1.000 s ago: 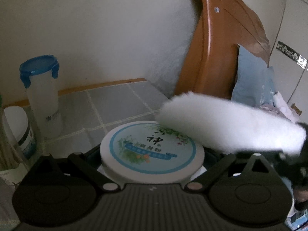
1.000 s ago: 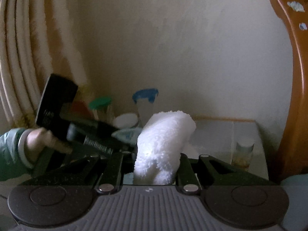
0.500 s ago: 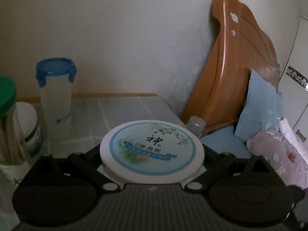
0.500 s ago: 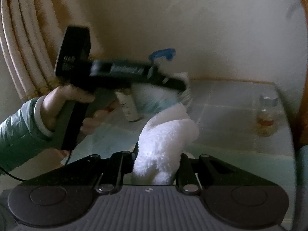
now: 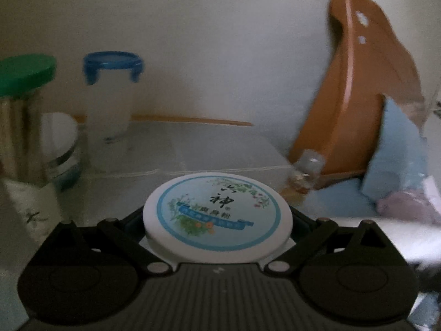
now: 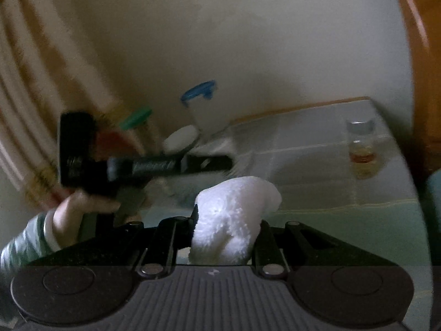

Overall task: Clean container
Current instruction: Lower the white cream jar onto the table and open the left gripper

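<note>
Round white container with blue-ringed printed lid [image 5: 216, 219]: clamped between left gripper [image 5: 217, 237] jaws. Fluffy white cloth roll [image 6: 231, 218]: clamped in right gripper [image 6: 227, 234], over grey tiled tabletop [image 6: 303, 151].

The right gripper [image 6: 224, 222] is clamped on a rolled white cloth [image 6: 234, 215], which stands up between its jaws. To the left, a hand [image 6: 73, 212] in a green striped sleeve [image 6: 24, 245] carries the left gripper [image 6: 143, 165], blurred, so its jaws cannot be read. On the tiled table top [image 6: 303, 162], a small glass vial [image 6: 361, 149] stands near the right edge, while a blue-lidded cup [image 6: 199, 104], a green-lidded jar [image 6: 136, 118] and a white-capped jar [image 6: 180, 139] cluster at the back left by the wall.
</note>
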A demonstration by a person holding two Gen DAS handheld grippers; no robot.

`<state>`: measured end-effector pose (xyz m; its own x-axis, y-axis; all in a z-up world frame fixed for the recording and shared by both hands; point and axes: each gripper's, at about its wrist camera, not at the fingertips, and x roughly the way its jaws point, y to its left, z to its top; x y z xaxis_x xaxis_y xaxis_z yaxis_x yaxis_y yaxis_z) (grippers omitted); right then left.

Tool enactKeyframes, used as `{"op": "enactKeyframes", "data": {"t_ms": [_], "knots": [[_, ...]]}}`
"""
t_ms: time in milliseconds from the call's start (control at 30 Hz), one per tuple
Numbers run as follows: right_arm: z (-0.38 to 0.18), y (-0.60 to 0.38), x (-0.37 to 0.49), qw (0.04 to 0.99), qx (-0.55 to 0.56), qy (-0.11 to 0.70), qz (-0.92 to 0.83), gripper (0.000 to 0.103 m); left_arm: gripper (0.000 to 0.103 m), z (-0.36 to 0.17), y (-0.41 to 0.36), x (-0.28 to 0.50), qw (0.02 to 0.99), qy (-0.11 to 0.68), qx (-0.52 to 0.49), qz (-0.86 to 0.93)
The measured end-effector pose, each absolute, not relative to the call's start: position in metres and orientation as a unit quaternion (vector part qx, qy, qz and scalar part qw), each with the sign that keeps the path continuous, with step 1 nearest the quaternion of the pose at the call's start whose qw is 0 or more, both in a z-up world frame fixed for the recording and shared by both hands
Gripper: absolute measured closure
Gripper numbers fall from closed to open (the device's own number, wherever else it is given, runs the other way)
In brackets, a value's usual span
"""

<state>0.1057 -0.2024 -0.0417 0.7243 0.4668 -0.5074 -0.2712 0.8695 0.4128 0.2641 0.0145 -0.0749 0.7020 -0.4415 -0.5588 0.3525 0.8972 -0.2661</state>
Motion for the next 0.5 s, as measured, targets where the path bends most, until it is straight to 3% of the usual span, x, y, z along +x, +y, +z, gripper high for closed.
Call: {"op": "enactKeyframes", "data": {"t_ms": [500], "knots": [[-0.049, -0.221, 0.12, 0.918, 0.165, 0.317, 0.171, 0.083, 0.005, -0.097, 0.001, 0.297, 0.959, 0.27, -0.04, -0.073]]}}
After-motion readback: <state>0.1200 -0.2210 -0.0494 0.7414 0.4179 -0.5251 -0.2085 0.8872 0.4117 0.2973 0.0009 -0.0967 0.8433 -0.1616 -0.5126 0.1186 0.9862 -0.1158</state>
